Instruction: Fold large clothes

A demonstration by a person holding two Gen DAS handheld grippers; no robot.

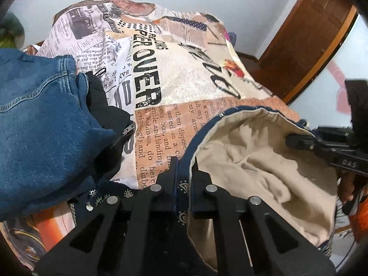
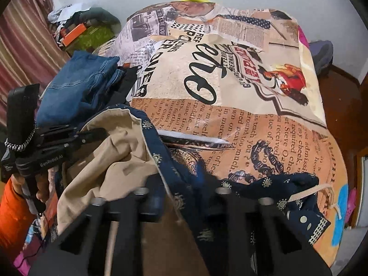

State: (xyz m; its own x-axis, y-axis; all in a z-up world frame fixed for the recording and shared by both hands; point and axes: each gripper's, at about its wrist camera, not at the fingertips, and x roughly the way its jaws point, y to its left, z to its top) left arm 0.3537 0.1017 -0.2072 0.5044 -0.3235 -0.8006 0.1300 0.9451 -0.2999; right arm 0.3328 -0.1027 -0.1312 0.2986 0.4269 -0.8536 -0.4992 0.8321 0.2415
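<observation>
**Navy garment pinched at both ends over a newsprint bedcover**

Navy cloth with small pale motifs and a beige lining (image 1: 253,161) lies bunched at the near edge of a bed, on a bedcover (image 1: 184,73) printed with newspaper text and large black lettering. The left claw (image 1: 184,168) is pressed together on the garment's navy hem, the fabric edge running up between its two black fingers. In the left wrist view the right claw (image 1: 292,141) comes in from the right side, its tips closed on the far rim of the same garment where the lining shows. From the right wrist view, the right claw's own fingertips are buried under the navy cloth (image 2: 184,184), so the pinch itself is hidden there; the left claw (image 2: 96,135) shows at the left, gripping the beige-lined edge, with a hand (image 2: 30,191) around its handle beside an orange sleeve (image 2: 11,207).

Folded blue jeans (image 1: 46,115) sit on the bed just left of the garment, over a black zipped item (image 1: 110,124). A brown wooden door (image 1: 306,36) stands behind the bed.
</observation>
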